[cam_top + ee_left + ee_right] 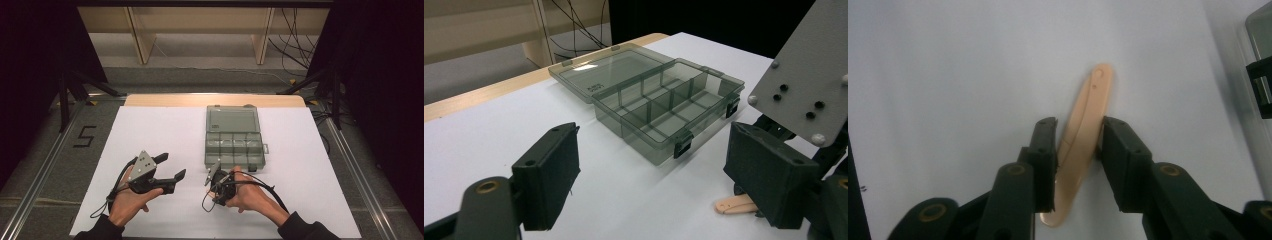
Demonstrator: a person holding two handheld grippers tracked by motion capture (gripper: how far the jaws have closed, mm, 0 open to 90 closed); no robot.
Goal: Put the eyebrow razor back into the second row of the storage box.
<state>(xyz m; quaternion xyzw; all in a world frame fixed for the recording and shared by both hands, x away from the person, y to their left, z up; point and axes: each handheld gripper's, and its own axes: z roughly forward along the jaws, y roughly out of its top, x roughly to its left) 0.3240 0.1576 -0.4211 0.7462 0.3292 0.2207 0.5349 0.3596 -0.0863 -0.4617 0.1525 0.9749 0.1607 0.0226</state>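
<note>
Your right hand-held gripper (1077, 145), just in front of the open smoky-grey plastic compartment box (234, 145), straddles the flat peach-coloured plastic stick (1083, 130) lying lengthwise between its part-open jaws, nothing clamped yet.

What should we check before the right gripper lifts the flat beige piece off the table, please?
1. Right gripper straddles the beige piece: ok.
2. Jaws clamped firmly on it: cannot tell; they look close on both sides.
3. Piece lying flat on the white table: ok.
4. Compartment box open, lid laid back: ok.
5. Compartments free of contents: ok.
6. Left gripper open and clear of the box: ok.
</note>
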